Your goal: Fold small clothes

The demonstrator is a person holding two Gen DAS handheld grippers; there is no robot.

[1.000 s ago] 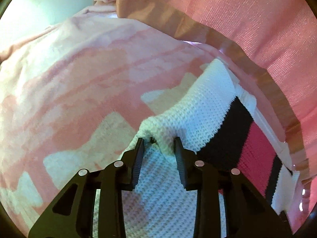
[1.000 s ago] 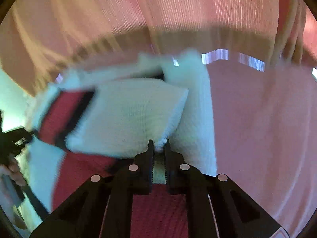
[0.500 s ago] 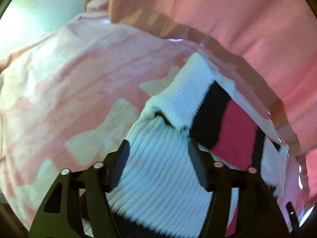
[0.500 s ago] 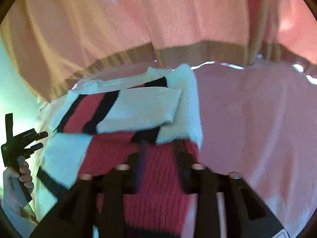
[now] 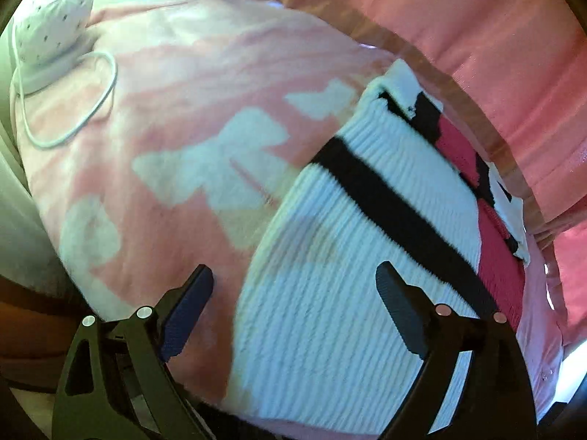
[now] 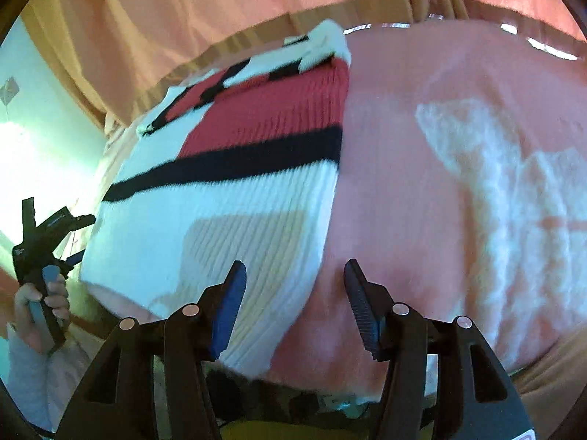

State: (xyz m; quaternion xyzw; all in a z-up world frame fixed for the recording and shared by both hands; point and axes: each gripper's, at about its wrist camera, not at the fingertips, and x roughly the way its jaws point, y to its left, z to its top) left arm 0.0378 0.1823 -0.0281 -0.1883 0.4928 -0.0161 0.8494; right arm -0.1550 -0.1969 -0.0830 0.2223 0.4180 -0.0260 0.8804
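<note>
A small knit sweater (image 5: 341, 293), white with black stripes and red blocks, lies flat on a pink blanket with white bow shapes (image 5: 176, 117). It also shows in the right wrist view (image 6: 227, 198), its sleeves folded in at the far end. My left gripper (image 5: 295, 295) is open and empty above the sweater's near left edge. My right gripper (image 6: 293, 286) is open and empty above the sweater's near right edge. The left gripper also shows in the right wrist view (image 6: 44, 231), held in a hand.
Pink curtains (image 5: 477, 36) hang behind the bed; they also show in the right wrist view (image 6: 220, 7). A white spotted lamp-like object (image 5: 47, 18) with a white cable (image 5: 91, 110) sits at the blanket's far left.
Both grippers let go of the sweater's folded parts and opened. Both drew back toward the near edge, and the sweater now lies flat.
</note>
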